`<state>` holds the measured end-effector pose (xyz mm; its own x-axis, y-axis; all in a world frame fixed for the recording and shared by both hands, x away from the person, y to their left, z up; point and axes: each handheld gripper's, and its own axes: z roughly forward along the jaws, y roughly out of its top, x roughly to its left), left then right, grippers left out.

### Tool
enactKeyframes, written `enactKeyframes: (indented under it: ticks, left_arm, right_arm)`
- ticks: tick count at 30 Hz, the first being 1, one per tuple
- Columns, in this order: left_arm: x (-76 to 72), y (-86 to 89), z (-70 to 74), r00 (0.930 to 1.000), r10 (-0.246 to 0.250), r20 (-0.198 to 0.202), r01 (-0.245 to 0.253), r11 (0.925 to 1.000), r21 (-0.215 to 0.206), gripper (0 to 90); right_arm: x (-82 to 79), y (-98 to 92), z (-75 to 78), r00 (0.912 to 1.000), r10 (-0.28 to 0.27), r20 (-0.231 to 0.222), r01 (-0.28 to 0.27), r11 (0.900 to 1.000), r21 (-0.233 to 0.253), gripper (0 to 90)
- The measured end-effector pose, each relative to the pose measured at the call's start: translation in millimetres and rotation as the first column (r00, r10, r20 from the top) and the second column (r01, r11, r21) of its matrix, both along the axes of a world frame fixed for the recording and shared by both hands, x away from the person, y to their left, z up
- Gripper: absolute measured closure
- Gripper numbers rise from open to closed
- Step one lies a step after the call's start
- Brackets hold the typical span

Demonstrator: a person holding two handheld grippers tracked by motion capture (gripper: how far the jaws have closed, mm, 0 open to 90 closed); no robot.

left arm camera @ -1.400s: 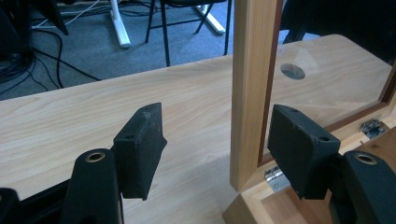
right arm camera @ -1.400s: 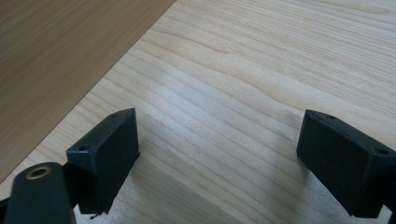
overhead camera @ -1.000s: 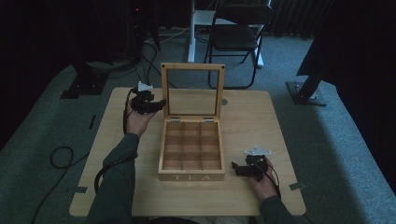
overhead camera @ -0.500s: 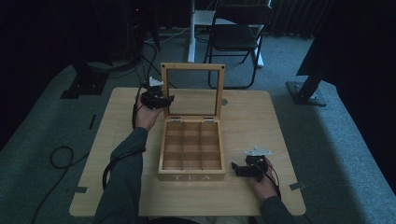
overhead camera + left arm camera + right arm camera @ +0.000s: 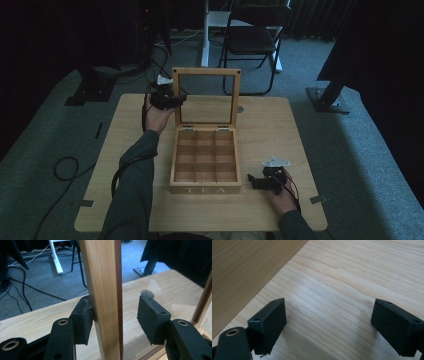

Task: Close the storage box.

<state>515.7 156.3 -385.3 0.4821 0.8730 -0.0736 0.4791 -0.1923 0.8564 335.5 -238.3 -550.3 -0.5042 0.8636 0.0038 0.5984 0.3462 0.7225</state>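
Observation:
A wooden tea box point(image 5: 205, 190) with several compartments stands mid-table, its glass-paned lid point(image 5: 206, 73) upright. My left gripper point(image 5: 172, 101) reaches the lid's left edge. In the left gripper view my left gripper point(image 5: 116, 320) is open, astride the lid's wooden side rail point(image 5: 102, 290). Its left pad point(image 5: 82, 322) touches the rail, while the right pad point(image 5: 150, 320) stands apart behind the glass. My right gripper point(image 5: 255, 181) rests on the table just right of the box's front corner. It is open point(image 5: 329, 325), with bare tabletop between the jaws and the box's side wall point(image 5: 242, 270) to one side.
A small grey round disc point(image 5: 240, 108) lies on the table point(image 5: 125, 200) behind the lid. Beyond the far edge stand a folding chair point(image 5: 255, 35) and a white post point(image 5: 206, 30). Cables point(image 5: 65, 167) lie on the carpet at left. A stand base point(image 5: 330, 100) sits at right.
My left gripper has moved forward and right from beside the box to the lid's left rail, which now sits between its jaws. The right gripper has stayed put.

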Motion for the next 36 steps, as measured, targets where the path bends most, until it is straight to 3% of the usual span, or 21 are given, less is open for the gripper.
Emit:
enactKeyframes:
  ticks: [5,25,36]
  left_arm:
    - [-3.8,2.0,1.5,1.0000,0.003,0.000,-0.003,1.0000,-0.001,52.8]
    - [-43.2,9.8,3.1,0.9963,-0.042,0.075,0.045,0.9982,-0.040,55.2]
    - [-62.7,8.5,5.2,0.9941,-0.047,0.098,0.050,0.9984,-0.027,52.8]
  right_arm:
    - [0.0,0.0,0.0,1.0000,0.000,0.000,0.000,1.000,0.000,12.4]
    - [0.0,0.0,0.0,1.0000,0.000,0.000,0.000,1.000,-0.001,12.4]
    - [-0.2,0.1,0.0,1.0000,-0.002,0.000,0.002,1.000,-0.001,12.4]
